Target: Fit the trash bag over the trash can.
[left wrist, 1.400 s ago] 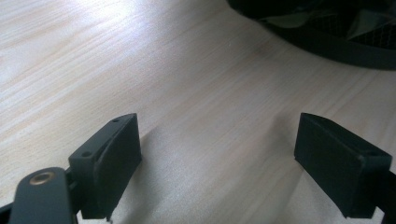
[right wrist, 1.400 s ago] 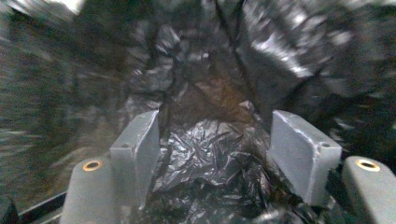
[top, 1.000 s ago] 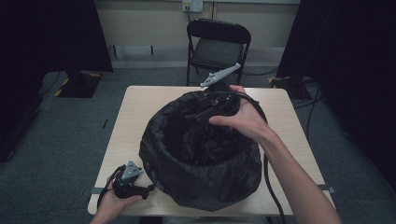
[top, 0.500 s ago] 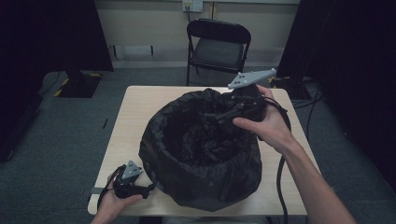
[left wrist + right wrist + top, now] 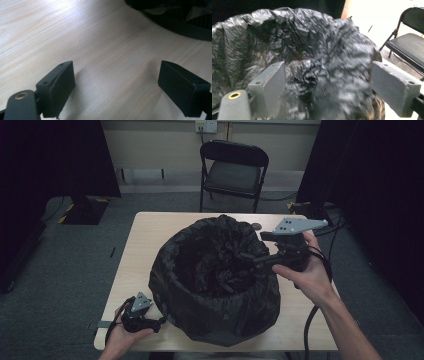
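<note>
A round bin lined with a crinkled black plastic bag [image 5: 215, 270] stands in the middle of the light wooden table [image 5: 145, 240]. My right gripper [image 5: 248, 258] hovers at the bag's right rim and points left over its opening. Its jaws have just been opening and stand wide in the right gripper view [image 5: 327, 77], with the bag's plastic [image 5: 312, 37] ahead of them and no pad pressing on it. My left gripper [image 5: 159, 322] rests at the table's near left corner beside the bag. It is open [image 5: 115, 75] over bare wood, with the bin's dark edge [image 5: 180, 25] ahead.
A black folding chair [image 5: 235, 170] stands behind the table's far edge and appears at the right of the right gripper view [image 5: 409, 42]. A black cable [image 5: 310, 320] trails from the right gripper off the near edge. Dark curtains flank both sides.
My right gripper has swung from the bag's far rim round to its right rim, away from the middle. The left gripper has stayed put.
</note>
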Motion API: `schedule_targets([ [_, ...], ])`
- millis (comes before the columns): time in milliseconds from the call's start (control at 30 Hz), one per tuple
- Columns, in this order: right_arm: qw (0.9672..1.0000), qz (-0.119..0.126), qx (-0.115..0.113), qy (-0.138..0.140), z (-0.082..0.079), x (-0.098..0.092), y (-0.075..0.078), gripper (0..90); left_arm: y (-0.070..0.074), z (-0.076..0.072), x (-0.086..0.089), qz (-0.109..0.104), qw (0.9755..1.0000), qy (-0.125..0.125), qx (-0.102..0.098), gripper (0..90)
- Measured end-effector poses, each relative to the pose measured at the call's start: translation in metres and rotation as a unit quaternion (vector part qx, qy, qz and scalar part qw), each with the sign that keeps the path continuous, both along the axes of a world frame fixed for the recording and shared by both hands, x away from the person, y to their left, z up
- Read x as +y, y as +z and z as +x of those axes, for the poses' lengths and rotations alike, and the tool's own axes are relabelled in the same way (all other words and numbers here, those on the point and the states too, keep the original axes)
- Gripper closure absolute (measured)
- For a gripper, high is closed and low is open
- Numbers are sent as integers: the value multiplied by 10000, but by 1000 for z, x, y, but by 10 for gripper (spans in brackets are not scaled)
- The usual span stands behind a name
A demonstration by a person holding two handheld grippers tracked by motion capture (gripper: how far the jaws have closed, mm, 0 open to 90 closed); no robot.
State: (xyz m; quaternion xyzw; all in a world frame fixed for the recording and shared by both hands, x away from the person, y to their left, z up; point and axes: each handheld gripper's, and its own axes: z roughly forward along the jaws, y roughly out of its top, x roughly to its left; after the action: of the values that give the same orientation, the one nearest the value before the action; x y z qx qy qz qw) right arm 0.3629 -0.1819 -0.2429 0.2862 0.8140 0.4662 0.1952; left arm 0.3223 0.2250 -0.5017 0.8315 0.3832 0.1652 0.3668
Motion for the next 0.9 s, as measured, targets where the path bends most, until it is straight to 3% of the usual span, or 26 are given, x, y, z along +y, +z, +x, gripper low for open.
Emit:
schedule_targets([
  [233, 9993, 184, -103, -308, -9, -27, -6, 136, 0, 0, -1, -11, 10000, 12, 16, 126],
  [367, 9985, 121, -191, -498, -14, -42, -8, 136, 0, 0, -2, -9, 10000, 27, 23, 119],
  [900, 9916, 497, -139, -1186, -29, -87, -49, 136, 0, 0, -5, 43, 10000, 67, 48, 77],
])
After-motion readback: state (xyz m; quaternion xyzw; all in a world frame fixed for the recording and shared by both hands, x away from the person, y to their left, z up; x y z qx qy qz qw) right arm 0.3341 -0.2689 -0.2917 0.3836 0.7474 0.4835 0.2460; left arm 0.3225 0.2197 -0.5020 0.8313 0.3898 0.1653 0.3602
